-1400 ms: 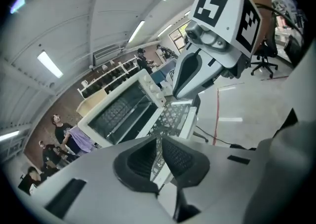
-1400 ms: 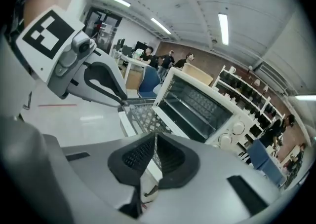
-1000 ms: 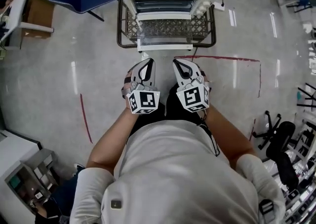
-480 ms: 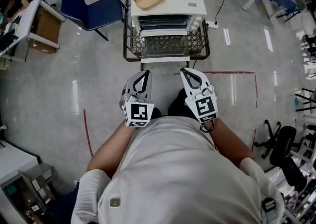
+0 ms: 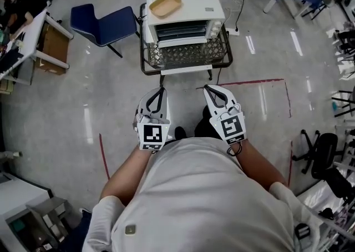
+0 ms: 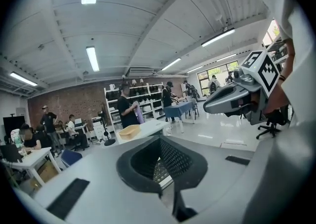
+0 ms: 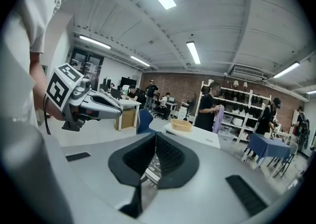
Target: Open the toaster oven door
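Left gripper (image 5: 160,91) and right gripper (image 5: 207,89): both pressed together, nothing pinched, side by side close to the torso. Toaster oven (image 5: 191,4) sits well ahead of both tips, on a wire cart (image 5: 145,51). Its door (image 5: 186,55) looks already dropped flat toward the tips. Judgement: if not fully down, spread one gripper's jaws, come onto the front-edge handle (image 5: 186,70) from above, and pull slowly so the oven doesn't shift.

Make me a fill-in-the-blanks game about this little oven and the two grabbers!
1. The tan tray lies on ___ of the toaster oven.
2. The oven door is ___.
3. The colour of the chair near the oven is ___.
4. The left gripper and the right gripper hold nothing, and their jaws are ___.

Missing words: top; open; blue; shut
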Demonstrator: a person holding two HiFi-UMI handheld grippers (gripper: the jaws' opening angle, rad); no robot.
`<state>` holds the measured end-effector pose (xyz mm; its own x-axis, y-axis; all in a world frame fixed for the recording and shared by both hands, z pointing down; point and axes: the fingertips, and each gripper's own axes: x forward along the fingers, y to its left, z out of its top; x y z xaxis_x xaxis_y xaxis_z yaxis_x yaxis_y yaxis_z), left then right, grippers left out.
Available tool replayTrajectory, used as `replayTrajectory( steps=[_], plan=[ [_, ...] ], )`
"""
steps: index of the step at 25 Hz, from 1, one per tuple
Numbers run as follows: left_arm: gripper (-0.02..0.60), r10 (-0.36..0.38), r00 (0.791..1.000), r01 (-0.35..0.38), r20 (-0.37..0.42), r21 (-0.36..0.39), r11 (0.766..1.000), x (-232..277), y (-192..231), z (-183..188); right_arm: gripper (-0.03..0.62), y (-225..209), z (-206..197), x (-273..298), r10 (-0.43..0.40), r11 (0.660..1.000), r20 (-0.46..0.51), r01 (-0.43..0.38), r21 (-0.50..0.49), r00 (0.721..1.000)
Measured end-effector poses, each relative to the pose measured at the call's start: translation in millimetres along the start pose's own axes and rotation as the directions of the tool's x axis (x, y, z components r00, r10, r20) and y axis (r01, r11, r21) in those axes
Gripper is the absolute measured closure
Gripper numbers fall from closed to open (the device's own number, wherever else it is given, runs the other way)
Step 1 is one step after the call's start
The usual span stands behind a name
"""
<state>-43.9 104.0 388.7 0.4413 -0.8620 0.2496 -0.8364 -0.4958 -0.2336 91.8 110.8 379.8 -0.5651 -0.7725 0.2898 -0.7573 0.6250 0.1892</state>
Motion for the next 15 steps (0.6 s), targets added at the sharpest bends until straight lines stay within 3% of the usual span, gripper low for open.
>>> replayTrajectory(
  steps=[9, 15],
  plan=[
    [0.565, 0.011, 1.0, -0.011, 0.011, -0.017, 1.0, -16.0, -28.2, 15.1, 0.574, -3.4, -3.1, -34.4, 0.029, 1.0, 0.006, -0.029, 0.001, 1.0],
    [0.565, 0.056, 0.998, -0.055, 0.027, -0.037, 0.998, -19.6, -59.2, 37.7, 0.574, -22.5, -7.7, -63.4, 0.075, 0.997, 0.031, -0.075, -0.008, 0.997]
  ],
)
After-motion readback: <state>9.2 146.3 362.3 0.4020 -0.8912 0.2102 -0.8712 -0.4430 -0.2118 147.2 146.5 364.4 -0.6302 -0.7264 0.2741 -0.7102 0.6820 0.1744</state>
